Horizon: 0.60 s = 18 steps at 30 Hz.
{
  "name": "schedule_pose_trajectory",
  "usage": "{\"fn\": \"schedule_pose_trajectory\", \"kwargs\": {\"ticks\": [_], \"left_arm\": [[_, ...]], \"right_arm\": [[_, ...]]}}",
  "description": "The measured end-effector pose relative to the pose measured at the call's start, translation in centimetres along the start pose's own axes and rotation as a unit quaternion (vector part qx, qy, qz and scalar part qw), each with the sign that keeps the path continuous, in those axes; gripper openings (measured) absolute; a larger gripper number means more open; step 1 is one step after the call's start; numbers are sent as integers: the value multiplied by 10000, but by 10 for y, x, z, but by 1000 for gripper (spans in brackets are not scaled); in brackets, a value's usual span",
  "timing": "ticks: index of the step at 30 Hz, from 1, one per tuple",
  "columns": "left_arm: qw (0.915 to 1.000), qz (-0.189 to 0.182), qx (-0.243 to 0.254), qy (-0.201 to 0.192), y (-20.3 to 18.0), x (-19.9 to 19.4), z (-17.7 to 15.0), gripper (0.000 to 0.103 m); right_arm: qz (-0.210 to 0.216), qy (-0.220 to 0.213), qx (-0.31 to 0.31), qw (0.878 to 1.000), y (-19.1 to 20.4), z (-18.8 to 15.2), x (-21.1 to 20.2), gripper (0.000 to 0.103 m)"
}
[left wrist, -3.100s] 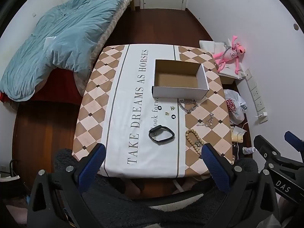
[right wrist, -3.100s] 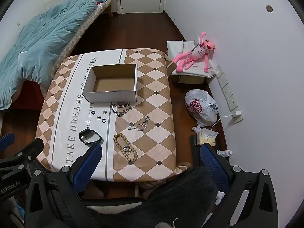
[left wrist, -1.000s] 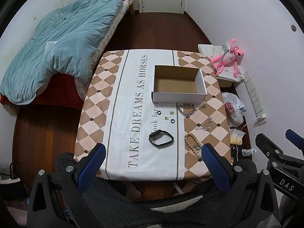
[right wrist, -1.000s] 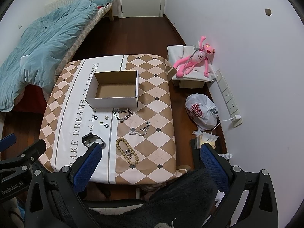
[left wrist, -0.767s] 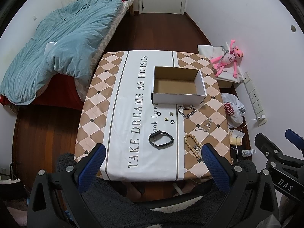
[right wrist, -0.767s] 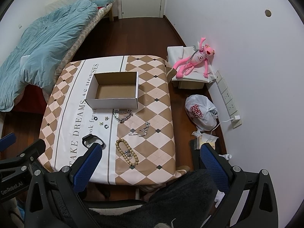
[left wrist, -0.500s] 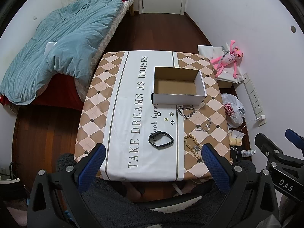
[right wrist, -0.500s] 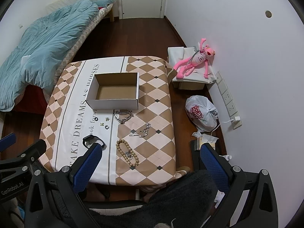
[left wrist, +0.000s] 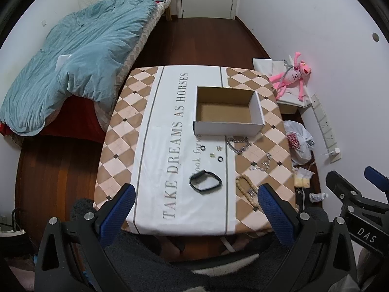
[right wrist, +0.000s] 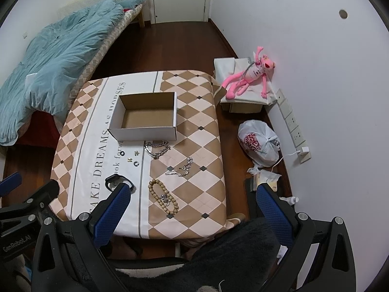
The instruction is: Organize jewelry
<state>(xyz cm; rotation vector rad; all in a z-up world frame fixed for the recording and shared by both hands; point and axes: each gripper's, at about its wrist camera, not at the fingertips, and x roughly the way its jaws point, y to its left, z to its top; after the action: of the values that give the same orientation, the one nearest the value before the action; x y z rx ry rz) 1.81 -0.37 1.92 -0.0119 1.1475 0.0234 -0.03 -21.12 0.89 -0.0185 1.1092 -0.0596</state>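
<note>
A: What do the two wrist views show at the centre of the frame?

B: A table (left wrist: 116, 146) under a checked cloth with a white lettered band. An open cardboard box (left wrist: 227, 111) stands on it, upper centre of the left wrist view; nothing is visible inside.

A: Where does the jewelry lie?

B: All of it lies on the cloth, below the box in the frame. A silver chain (right wrist: 157, 149) lies just beside the box's near wall. Left of it are small rings and studs (left wrist: 215, 153). A smaller silver piece (right wrist: 181, 168) lies right of centre. The black band (left wrist: 205, 182) and the wooden bead bracelet (right wrist: 163, 199) sit lowest, nearest the near edge.

A: And the claws?

B: The left gripper (left wrist: 194, 209) hangs wide open, blue fingers (left wrist: 116, 215) spread at the bottom of the frame, holding nothing. The right gripper (right wrist: 194, 211) is likewise spread wide and empty; one blue finger overlaps the black band in its view.

A: Surroundings?

B: A blue quilt (left wrist: 80, 60) at upper left, a pink plush toy (right wrist: 250, 76) at right.
</note>
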Motion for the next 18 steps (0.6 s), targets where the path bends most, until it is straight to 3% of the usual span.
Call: {"fn": "schedule_pose_trajectory", "kwargs": {"ticks": [5,10,13,18], "left_arm": [[9995,313,42,20,4,44,8,103],[9976,526,137,418,11,104,-1,103],[9959,596,162,654,16,131,-14,103],[9924,769,139,955,25,161,-33,103]], "right_arm": [[-147,419,129,9989,-9,2,56,103],[-107,1295,163,9914,-11,-18,145,102],[100,1736,235,9845,-9,-39,191,88],[230,1982,140,9798,4,-69,233,65]]}}
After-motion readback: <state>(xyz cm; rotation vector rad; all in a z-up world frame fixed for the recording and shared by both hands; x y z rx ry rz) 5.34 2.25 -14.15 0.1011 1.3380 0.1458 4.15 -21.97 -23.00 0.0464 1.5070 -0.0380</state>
